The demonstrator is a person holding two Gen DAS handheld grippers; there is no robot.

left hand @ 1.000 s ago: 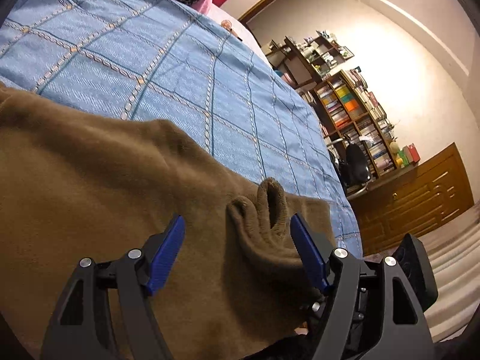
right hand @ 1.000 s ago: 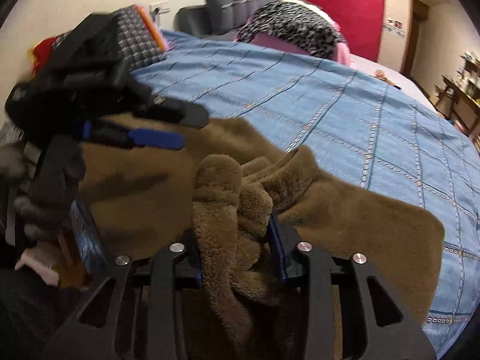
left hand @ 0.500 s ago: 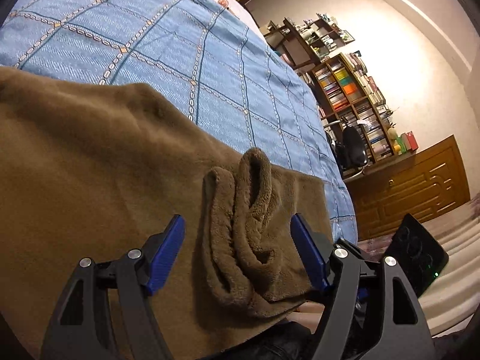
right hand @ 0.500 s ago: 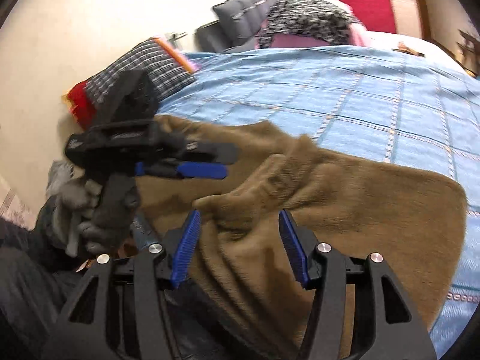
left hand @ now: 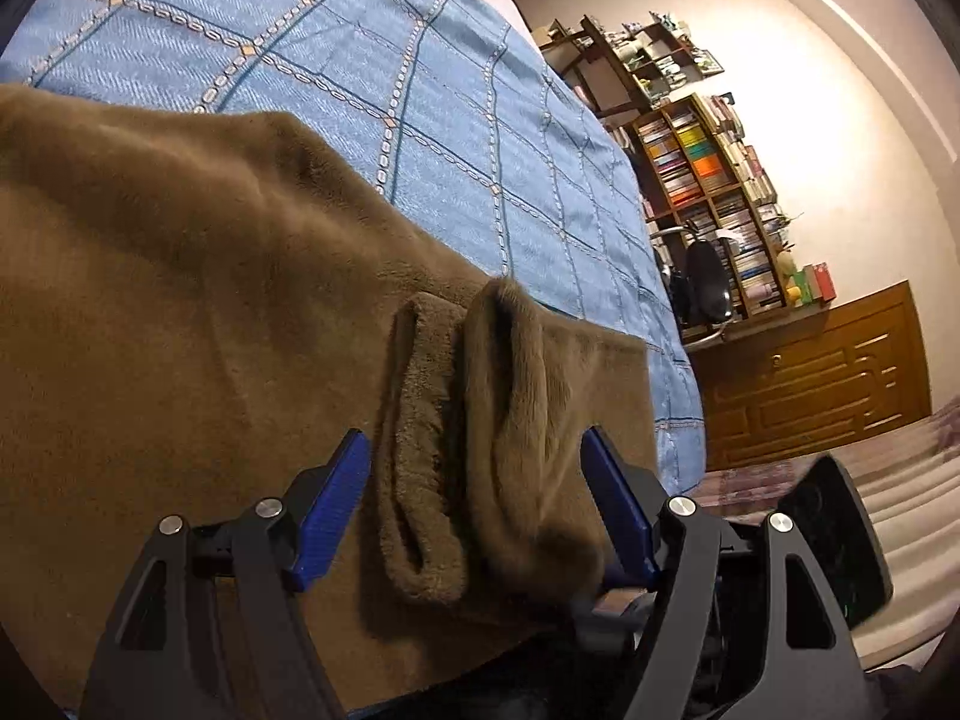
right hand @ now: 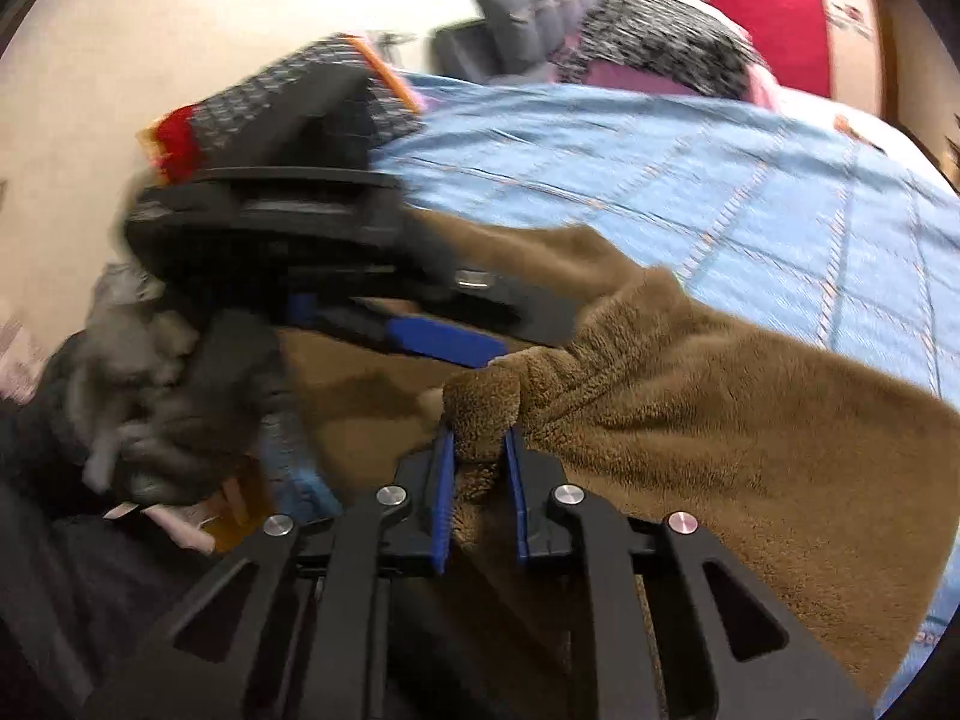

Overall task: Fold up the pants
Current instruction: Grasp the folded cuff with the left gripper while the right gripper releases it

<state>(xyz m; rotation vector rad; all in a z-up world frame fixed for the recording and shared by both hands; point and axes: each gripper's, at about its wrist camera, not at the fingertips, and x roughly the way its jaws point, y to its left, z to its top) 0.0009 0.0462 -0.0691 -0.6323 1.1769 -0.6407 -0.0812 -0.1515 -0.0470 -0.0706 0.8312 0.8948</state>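
Note:
Brown fleece pants [left hand: 180, 276] lie spread on a blue checked bedspread [left hand: 360, 60]. In the left wrist view my left gripper [left hand: 474, 510] is open, its blue pads either side of a bunched fold of the pants [left hand: 480, 450] near the bed's front edge. In the right wrist view my right gripper [right hand: 480, 480] is shut on a bunched edge of the pants [right hand: 480, 408]. The left gripper [right hand: 444, 339] shows there too, blurred, just left of and above that bunch, held by a gloved hand [right hand: 150, 396].
A bookshelf [left hand: 708, 180], an office chair [left hand: 705, 288] and a wooden cabinet [left hand: 828, 384] stand beyond the bed's far corner. Pillows and a checked cushion [right hand: 288, 102] lie at the head of the bed, with a leopard-print cloth [right hand: 654, 42].
My right gripper has closed on the bunched pants edge; half a second ago it was open. The left gripper has moved closer to the right one and stays open around the fold.

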